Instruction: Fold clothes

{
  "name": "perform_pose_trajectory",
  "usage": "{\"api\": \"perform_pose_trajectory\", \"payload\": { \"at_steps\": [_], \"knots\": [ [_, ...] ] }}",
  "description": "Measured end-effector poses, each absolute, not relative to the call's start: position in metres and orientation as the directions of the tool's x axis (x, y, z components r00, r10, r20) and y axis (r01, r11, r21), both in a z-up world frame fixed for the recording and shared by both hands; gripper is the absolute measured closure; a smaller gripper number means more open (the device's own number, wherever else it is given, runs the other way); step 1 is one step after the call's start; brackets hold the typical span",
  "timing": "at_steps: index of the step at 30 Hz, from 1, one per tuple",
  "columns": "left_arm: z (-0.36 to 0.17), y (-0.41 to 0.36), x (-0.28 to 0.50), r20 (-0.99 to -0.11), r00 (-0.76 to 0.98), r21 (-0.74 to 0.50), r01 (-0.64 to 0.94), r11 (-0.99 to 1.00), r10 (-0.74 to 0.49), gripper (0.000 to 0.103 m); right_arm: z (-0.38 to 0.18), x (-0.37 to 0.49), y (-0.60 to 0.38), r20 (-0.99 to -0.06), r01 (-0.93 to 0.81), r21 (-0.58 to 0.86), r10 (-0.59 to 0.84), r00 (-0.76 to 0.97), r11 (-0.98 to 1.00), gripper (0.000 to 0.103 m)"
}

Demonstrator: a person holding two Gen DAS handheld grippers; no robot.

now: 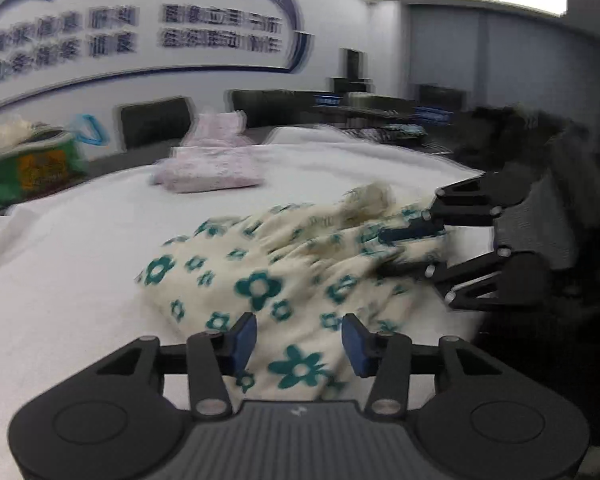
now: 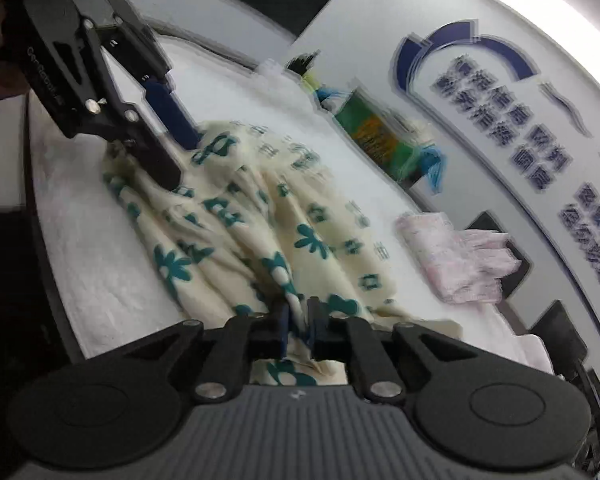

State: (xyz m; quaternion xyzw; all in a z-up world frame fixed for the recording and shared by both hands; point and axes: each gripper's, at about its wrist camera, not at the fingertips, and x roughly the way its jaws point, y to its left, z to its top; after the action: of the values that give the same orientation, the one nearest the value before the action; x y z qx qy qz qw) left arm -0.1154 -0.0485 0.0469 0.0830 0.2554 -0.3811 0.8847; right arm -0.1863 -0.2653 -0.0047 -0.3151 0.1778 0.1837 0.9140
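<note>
A cream garment with teal flowers [image 1: 284, 272] lies crumpled on the white-covered table [image 1: 68, 272]. My left gripper [image 1: 300, 342] is low over its near edge. Its blue pads [image 1: 245, 340] stand apart, with cloth lying between them but not pinched. In the right wrist view the garment [image 2: 236, 220] spreads ahead of my right gripper [image 2: 298, 322], whose pads are closed on a raised fold of it. The left gripper [image 2: 178, 160] shows there at the upper left, tips at the garment's far end. The right gripper [image 1: 400, 252] enters the left wrist view from the right.
A folded pink garment [image 1: 208, 168] [image 2: 452, 264] lies further back on the table. A green bag [image 1: 32, 164] [image 2: 384, 136] stands near the wall. Dark chairs [image 1: 156, 120] line the far side. The table's dark edge [image 2: 44, 240] runs close to the garment.
</note>
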Motion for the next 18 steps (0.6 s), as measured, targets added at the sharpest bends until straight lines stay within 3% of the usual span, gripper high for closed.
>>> {"api": "perform_pose_trajectory", "payload": {
  "at_steps": [1, 2, 4, 5, 7, 9, 12, 15, 17, 18],
  "knots": [
    [0.061, -0.043, -0.108, -0.512, 0.579, -0.039, 0.723, 0.690, -0.635, 0.050, 0.002, -0.191, -0.275, -0.431, -0.412, -0.458, 0.208, 0.878, 0.787, 0.047],
    [0.076, -0.039, -0.098, -0.510, 0.592, -0.015, 0.719, 0.695, -0.624, 0.048, 0.010, -0.198, -0.290, -0.412, -0.351, -0.385, 0.181, 0.893, 0.854, 0.036],
    [0.094, -0.054, -0.059, -0.524, 0.583, 0.039, 0.744, 0.667, -0.621, 0.042, 0.022, -0.209, -0.323, -0.393, -0.215, -0.188, 0.127, 0.911, 0.958, 0.035],
    [0.102, -0.065, -0.037, -0.535, 0.568, 0.062, 0.765, 0.641, -0.626, 0.030, 0.026, -0.214, -0.342, -0.380, -0.129, -0.036, 0.106, 0.919, 0.991, 0.035],
    [0.108, -0.089, 0.010, -0.575, 0.491, 0.061, 0.824, 0.564, -0.655, 0.022, 0.024, -0.219, -0.377, -0.365, 0.012, 0.289, 0.098, 0.926, 0.957, 0.035],
    [0.089, -0.124, 0.061, -0.642, 0.292, -0.075, 0.896, 0.437, -0.709, 0.022, 0.013, -0.216, -0.397, -0.390, 0.115, 0.520, 0.116, 0.914, 0.847, 0.036],
    [0.052, -0.175, 0.107, -0.708, 0.151, -0.191, 0.900, 0.393, -0.690, 0.031, 0.004, -0.204, -0.393, -0.413, 0.192, 0.576, 0.080, 0.907, 0.795, 0.037],
    [0.026, -0.201, 0.109, -0.730, 0.089, -0.226, 0.904, 0.362, -0.677, 0.036, 0.000, -0.183, -0.383, -0.436, 0.226, 0.549, 0.044, 0.899, 0.805, 0.048],
    [0.019, -0.204, 0.100, -0.729, 0.100, -0.204, 0.913, 0.353, -0.678, 0.057, -0.003, -0.162, -0.377, -0.472, 0.241, 0.479, 0.017, 0.882, 0.844, 0.093],
    [0.019, -0.201, 0.095, -0.722, 0.135, -0.170, 0.916, 0.363, -0.679, 0.072, -0.002, -0.154, -0.374, -0.486, 0.233, 0.442, 0.013, 0.874, 0.866, 0.094]
  ]
}}
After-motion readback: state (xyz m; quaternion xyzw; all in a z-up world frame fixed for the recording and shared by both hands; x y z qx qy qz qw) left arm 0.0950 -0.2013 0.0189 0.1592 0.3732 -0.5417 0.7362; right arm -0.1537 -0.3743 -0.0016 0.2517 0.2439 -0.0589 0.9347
